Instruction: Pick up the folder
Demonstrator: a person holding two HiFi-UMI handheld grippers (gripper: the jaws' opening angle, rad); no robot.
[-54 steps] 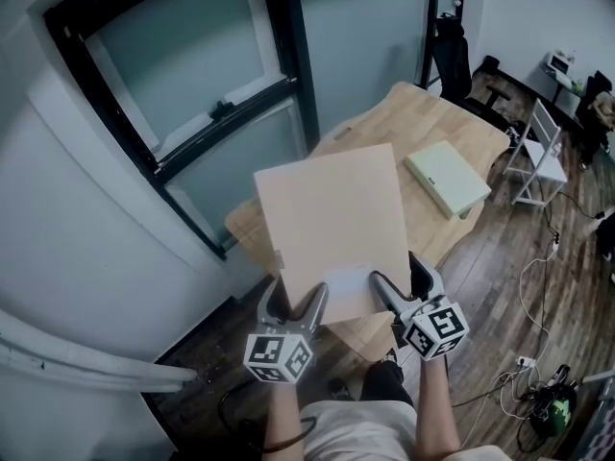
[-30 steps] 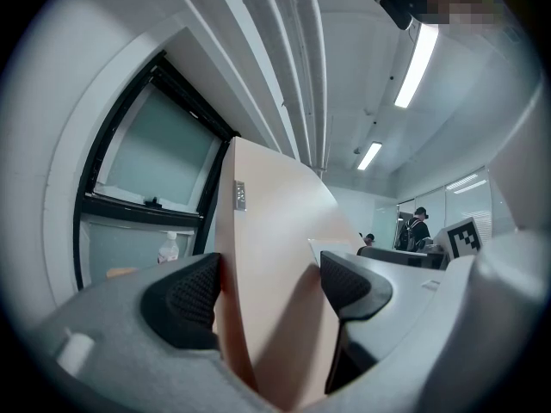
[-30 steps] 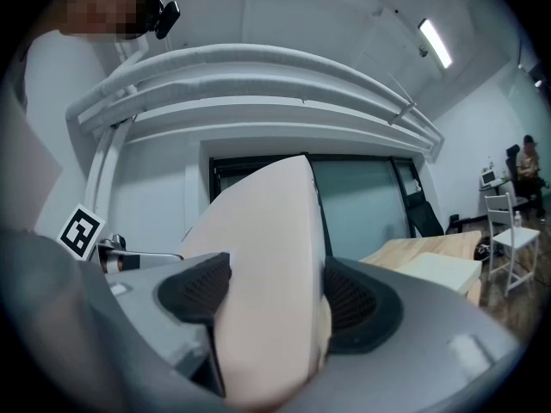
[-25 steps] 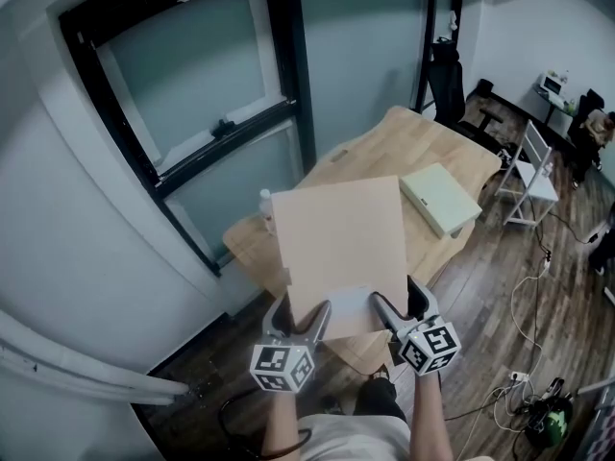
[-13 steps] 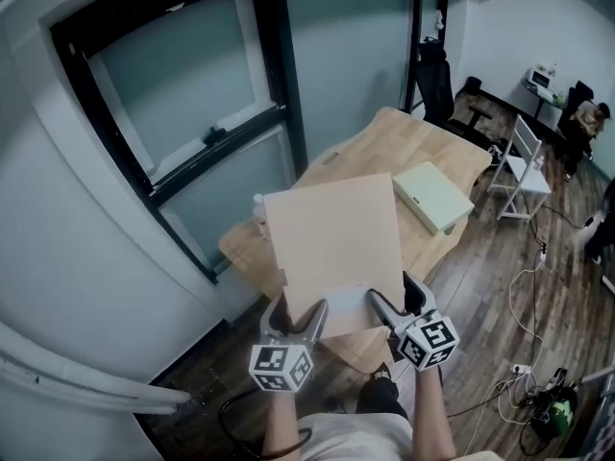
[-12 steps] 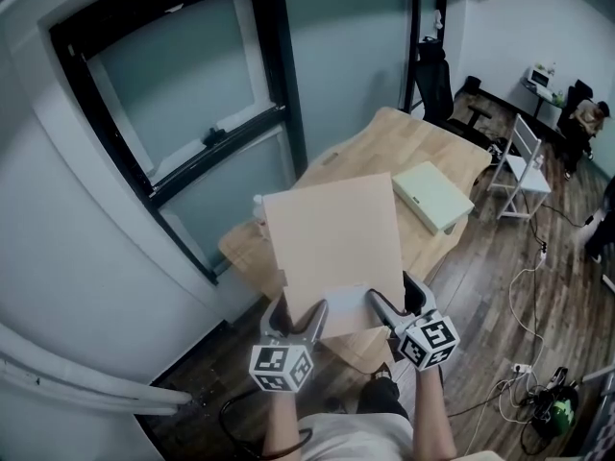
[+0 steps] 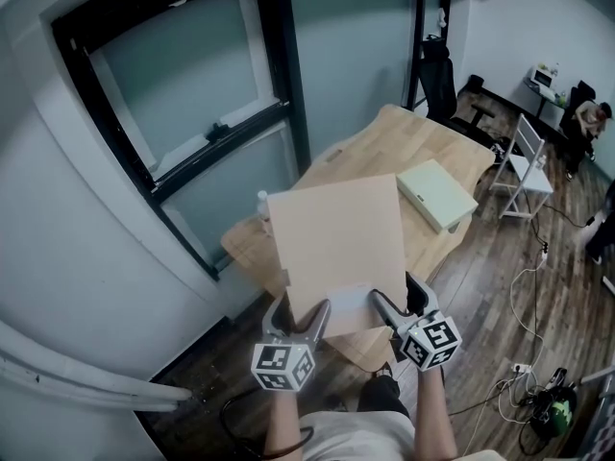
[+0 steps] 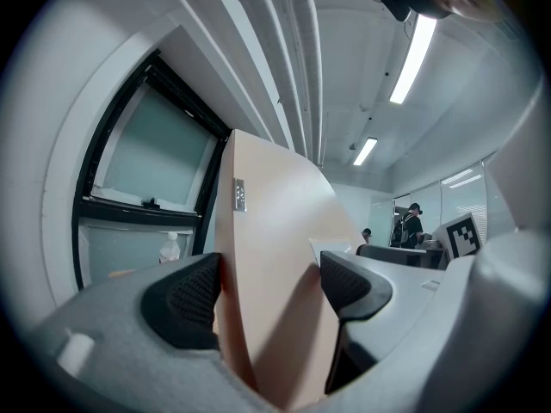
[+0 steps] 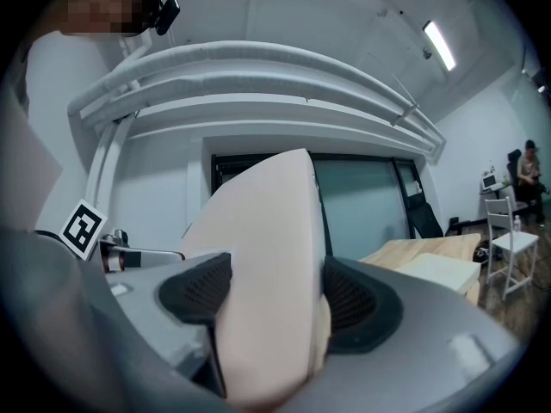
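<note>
The folder (image 7: 335,238) is a large flat beige sheet held up in the air over the near end of the wooden table (image 7: 423,142). My left gripper (image 7: 300,315) is shut on its near left edge and my right gripper (image 7: 394,305) is shut on its near right edge. A pale label patch sits on the folder between the two grippers. In the left gripper view the folder (image 8: 275,265) stands edge-on between the jaws. In the right gripper view the folder (image 9: 267,256) fills the gap between the jaws.
A pale green box (image 7: 437,195) lies on the table to the right of the folder. A small bottle (image 7: 262,203) stands at the table's left edge. A black-framed window (image 7: 183,104) fills the wall. A white chair (image 7: 531,157) and cables (image 7: 538,392) are on the floor at right.
The folder stays gripped by both grippers at about the same height. The view has shifted slightly; the hold has not changed.
</note>
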